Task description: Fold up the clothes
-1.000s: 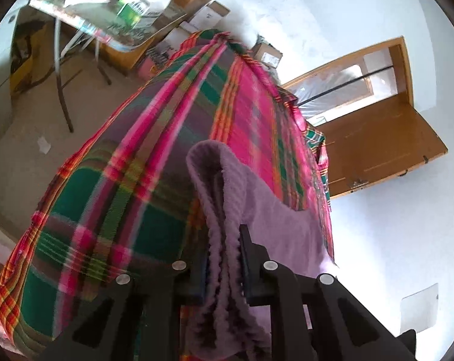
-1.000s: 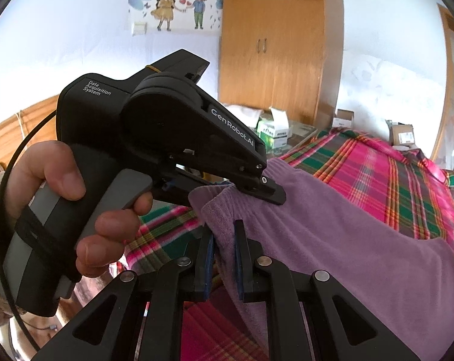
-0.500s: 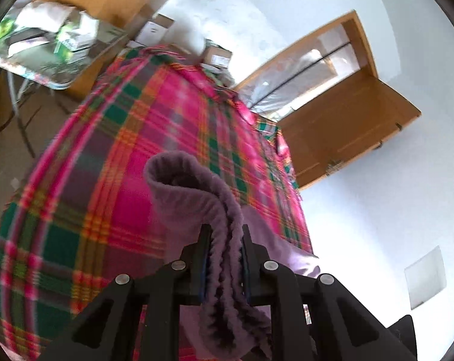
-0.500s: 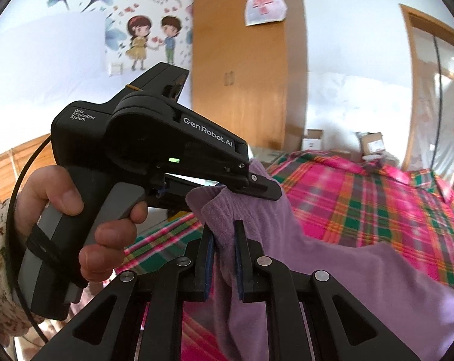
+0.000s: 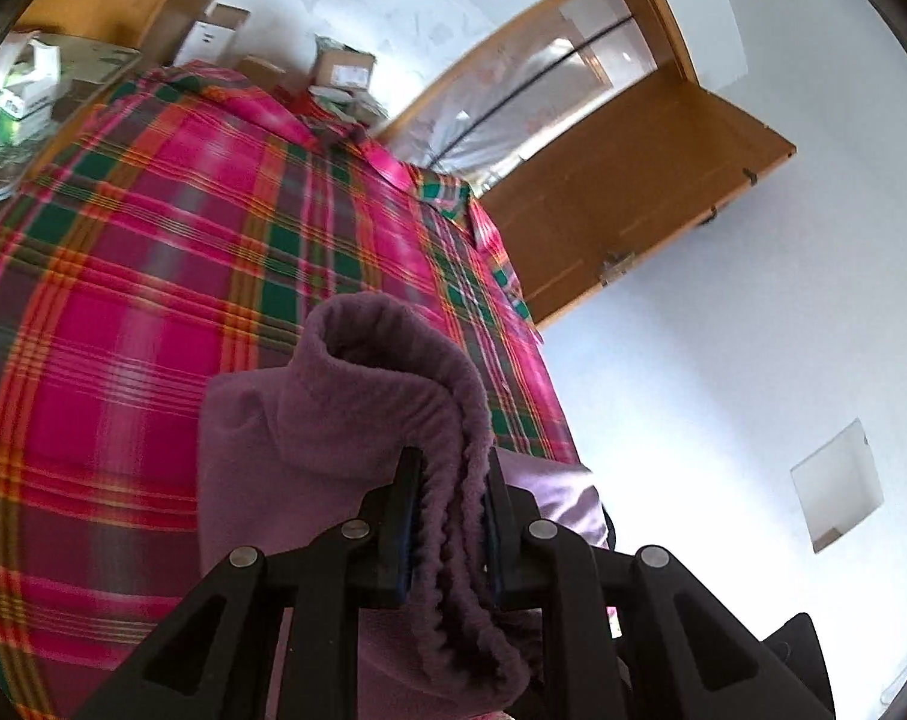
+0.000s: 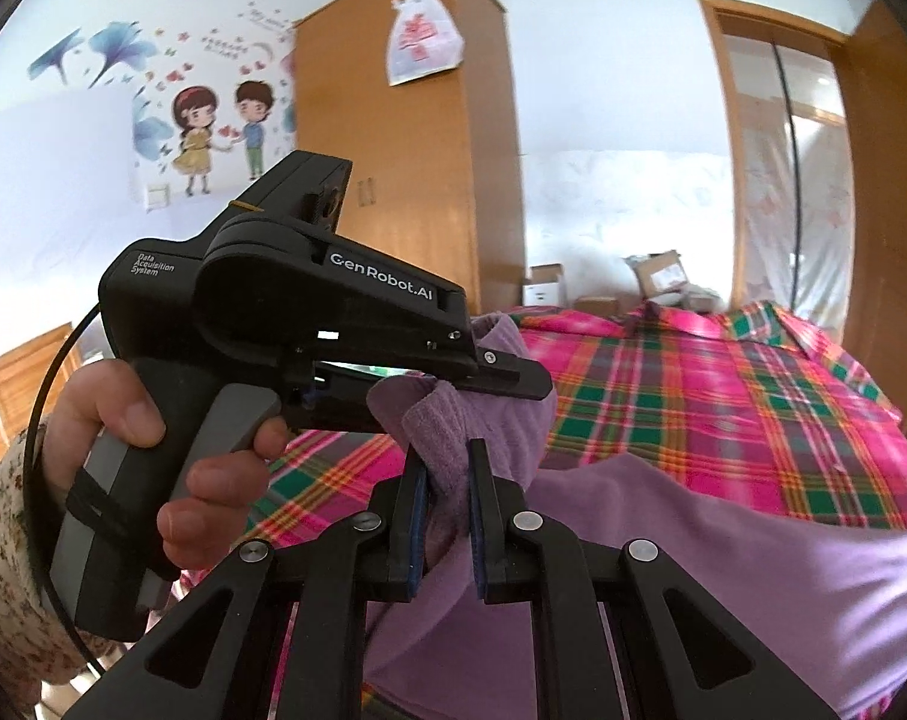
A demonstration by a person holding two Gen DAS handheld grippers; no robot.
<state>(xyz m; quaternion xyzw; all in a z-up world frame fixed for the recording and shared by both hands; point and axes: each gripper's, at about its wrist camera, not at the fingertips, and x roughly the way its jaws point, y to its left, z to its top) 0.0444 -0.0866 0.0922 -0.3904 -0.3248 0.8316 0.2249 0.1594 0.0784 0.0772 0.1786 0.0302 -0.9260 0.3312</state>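
Closest to my lenses, both tools are clamped on the purple garment (image 6: 723,546): my right tool (image 6: 444,480) pinches a bunched corner between its narrow-set pads, and my left tool (image 5: 447,507) grips a thick, rolled ridge of the same fleecy cloth. In the right view the left tool's fingers meet the cloth just beside mine, with the person's left hand (image 6: 153,450) wrapped round its grey handle. I judge the two corners are held close together and lifted so that the garment can double over on itself, the rest of it trailing down and to my right onto the bed. The hem I hold looks several layers thick, so I would expect it to stay put in the pads but to spring open once released. Beyond the tools, the plaid bedspread (image 5: 153,276) spreads broad and flat, a good landing place for the fold; its right edge drops off toward the white wall in the left view, so I would keep the cloth inward of that. Farther off, cardboard boxes (image 6: 657,279) sit past the head of the bed, a cluttered side table (image 5: 27,114) stands to the left, and a wooden wardrobe (image 6: 417,138) and open door (image 5: 633,180) rise behind, all well apart from my working room.
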